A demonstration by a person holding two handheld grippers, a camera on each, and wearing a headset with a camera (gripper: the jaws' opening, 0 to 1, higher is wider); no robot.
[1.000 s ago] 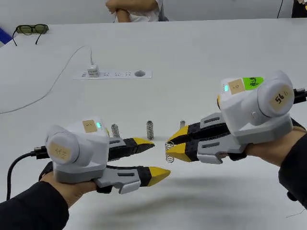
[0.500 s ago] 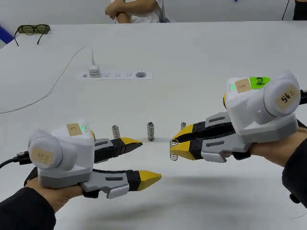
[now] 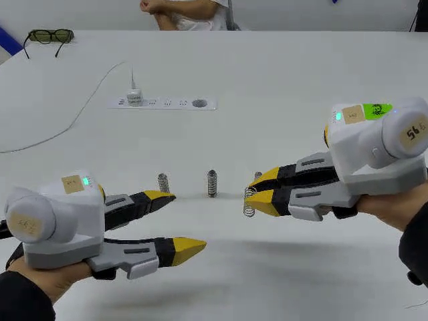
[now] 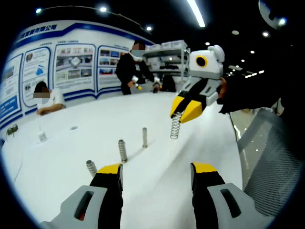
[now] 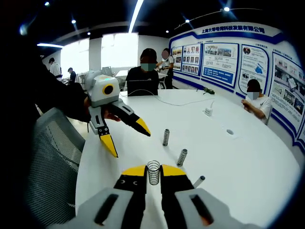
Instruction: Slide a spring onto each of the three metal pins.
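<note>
At the right of the head view the right claw (image 3: 255,193) is clenched on a spring (image 3: 249,202), which hangs from its yellow tips close beside the bare pin (image 3: 257,176) near frame centre. On the white desk (image 3: 301,100), the middle pin (image 3: 212,182) and the left pin (image 3: 162,182) each already carry a spring. At lower left the left claw (image 3: 178,221) is released, its jaws wide apart.
</note>
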